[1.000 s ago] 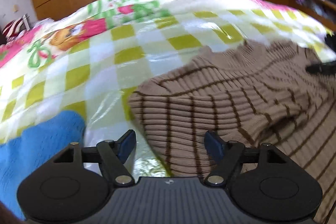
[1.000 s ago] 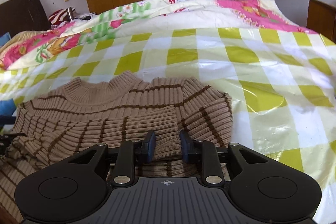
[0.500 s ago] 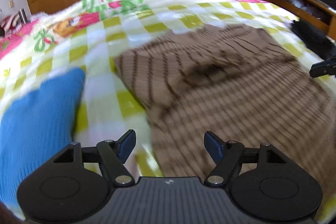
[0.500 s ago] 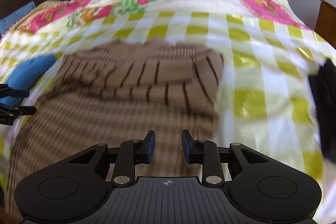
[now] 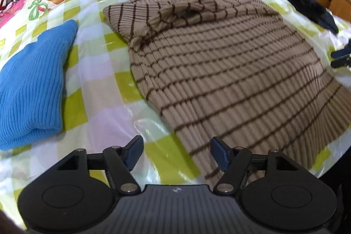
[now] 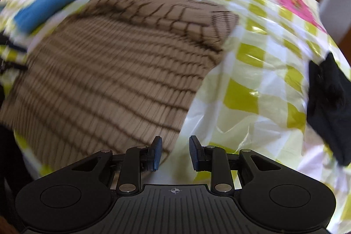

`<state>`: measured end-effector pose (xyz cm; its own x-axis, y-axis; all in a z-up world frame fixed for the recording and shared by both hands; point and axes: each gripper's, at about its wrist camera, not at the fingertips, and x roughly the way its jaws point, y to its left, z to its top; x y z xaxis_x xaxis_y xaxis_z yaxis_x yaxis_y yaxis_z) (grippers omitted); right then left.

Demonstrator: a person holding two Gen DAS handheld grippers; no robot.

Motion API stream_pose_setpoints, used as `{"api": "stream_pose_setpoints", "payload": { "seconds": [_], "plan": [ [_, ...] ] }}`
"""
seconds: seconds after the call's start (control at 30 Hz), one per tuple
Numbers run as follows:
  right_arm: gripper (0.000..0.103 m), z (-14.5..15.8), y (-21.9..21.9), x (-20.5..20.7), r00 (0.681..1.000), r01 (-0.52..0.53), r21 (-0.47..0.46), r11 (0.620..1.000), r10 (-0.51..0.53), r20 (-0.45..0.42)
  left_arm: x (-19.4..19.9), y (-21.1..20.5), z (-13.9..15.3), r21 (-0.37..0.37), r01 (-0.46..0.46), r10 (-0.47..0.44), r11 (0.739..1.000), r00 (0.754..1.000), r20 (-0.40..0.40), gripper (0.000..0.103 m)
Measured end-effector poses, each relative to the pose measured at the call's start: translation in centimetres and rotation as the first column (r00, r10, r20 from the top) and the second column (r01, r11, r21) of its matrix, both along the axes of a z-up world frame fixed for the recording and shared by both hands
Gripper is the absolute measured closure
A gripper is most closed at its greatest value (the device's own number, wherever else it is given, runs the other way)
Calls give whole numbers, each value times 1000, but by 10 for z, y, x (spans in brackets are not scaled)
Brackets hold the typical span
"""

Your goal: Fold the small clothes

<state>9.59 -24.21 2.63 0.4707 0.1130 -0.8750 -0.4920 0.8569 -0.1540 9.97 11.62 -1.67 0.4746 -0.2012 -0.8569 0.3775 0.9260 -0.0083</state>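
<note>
At right edge, black garment cut off, sweater blurred

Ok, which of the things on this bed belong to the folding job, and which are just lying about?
Part of the job:
- brown striped ribbed knit sweater, sleeves folded in
- left gripper, jaws closing, nothing between them
- right gripper, empty

Lying about:
- folded blue knit garment
- black cloth
- yellow-checked plastic sheet

text: none legible | labels: none | brands: none (only a crosshair mark on each gripper body)
</note>
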Motion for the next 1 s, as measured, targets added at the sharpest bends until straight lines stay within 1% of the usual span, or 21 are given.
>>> {"api": "stream_pose_setpoints", "payload": {
  "seconds": [0.07,0.1,0.17,0.3,0.33,0.43,0.5,0.57,0.67,0.73,0.8,0.87,0.9,1.0],
  "plan": [
    [76,-4,4,-4,998,-59,-65,996,59,-5,-3,-1,-2,37,31,-31,999,999,6,28],
    [76,-7,5,-6,997,-77,-83,994,76,-11,-4,-1,-3,46,43,-43,998,999,5,28],
    [76,-10,6,-4,994,-106,-91,990,105,-22,-2,0,-5,53,56,-56,997,998,-4,28],
    [76,-13,11,-1,992,-127,-85,988,125,-35,0,-1,-7,56,75,-75,996,997,-6,28],
    [76,-13,11,-2,990,-135,-89,987,132,-39,1,-1,-7,53,81,-80,995,997,-14,28],
    [76,-12,11,-2,991,-129,-86,988,125,-46,2,0,-7,12,73,-72,997,997,-39,28],
    [76,-13,10,-2,992,-117,-69,991,112,-65,3,0,-6,-39,47,-49,998,997,-51,28],
    [76,-15,5,5,990,-58,-17,998,55,-129,4,-2,-5,-97,36,-43,995,996,-77,29],
    [76,-14,-6,11,980,20,64,998,-7,-201,1,-7,-7,-127,35,-49,991,992,-114,29],
    [76,-16,-12,15,967,76,113,991,-46,-249,0,-6,-12,-161,10,-36,987,987,-155,30],
    [76,-18,-16,19,951,127,181,975,-68,-301,-2,-7,-16,-194,-11,-28,981,980,-196,33],
    [75,-21,-20,22,929,179,264,948,-75,-362,-4,-9,-16,-202,-15,-27,979,979,-203,33],
    [75,-24,-21,23,920,199,292,935,-76,-386,-5,-10,-17,-204,-17,-25,979,978,-206,33],
    [74,-32,-21,27,903,233,324,917,-81,-422,-3,-9,-17,-212,-38,-9,977,976,-217,33]
  ]
}}
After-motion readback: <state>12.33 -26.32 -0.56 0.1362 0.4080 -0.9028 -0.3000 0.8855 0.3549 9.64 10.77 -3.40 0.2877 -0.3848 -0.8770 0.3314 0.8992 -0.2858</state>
